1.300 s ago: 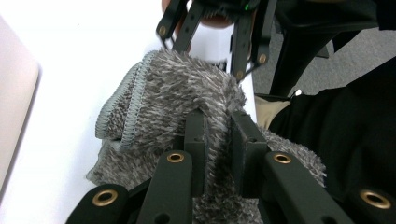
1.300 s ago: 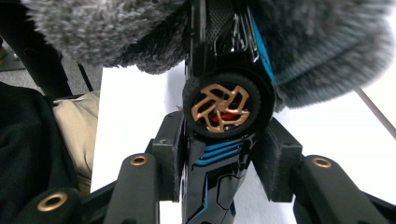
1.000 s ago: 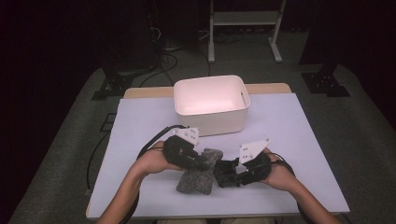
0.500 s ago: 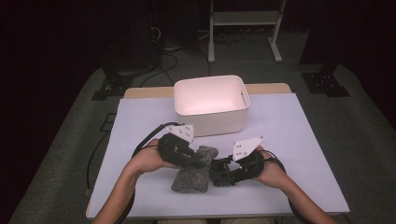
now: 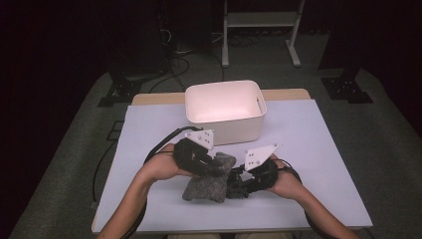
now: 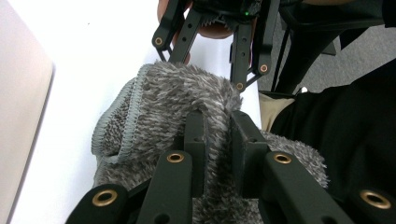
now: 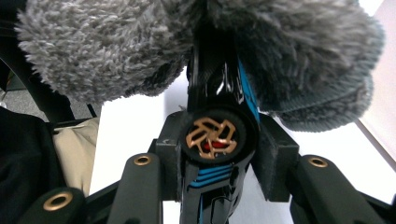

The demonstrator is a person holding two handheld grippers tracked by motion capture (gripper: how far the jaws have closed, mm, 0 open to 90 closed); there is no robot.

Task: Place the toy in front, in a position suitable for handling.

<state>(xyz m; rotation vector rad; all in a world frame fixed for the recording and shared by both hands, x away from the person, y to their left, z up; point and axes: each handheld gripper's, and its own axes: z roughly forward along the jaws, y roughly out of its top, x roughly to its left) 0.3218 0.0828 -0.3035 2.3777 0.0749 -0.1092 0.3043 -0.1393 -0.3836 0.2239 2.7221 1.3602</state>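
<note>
1. Left gripper [image 5: 219, 167] and right gripper [image 5: 238, 180] meet over the grey fuzzy cover [image 5: 206, 181].
2. Left gripper [image 6: 218, 140] pinches the cover's [image 6: 187, 98] fabric, the right gripper straight beyond.
3. Right gripper [image 7: 217, 154] clamps a black tool [image 7: 217, 135], long axis running forward into the cover [image 7: 289, 56].

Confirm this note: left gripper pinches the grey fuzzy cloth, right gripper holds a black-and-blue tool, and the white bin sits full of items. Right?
Not quite. The high view shows the white bin empty. The left gripper does pinch the grey fuzzy cloth, and the right gripper does hold the black-and-blue tool.
</note>
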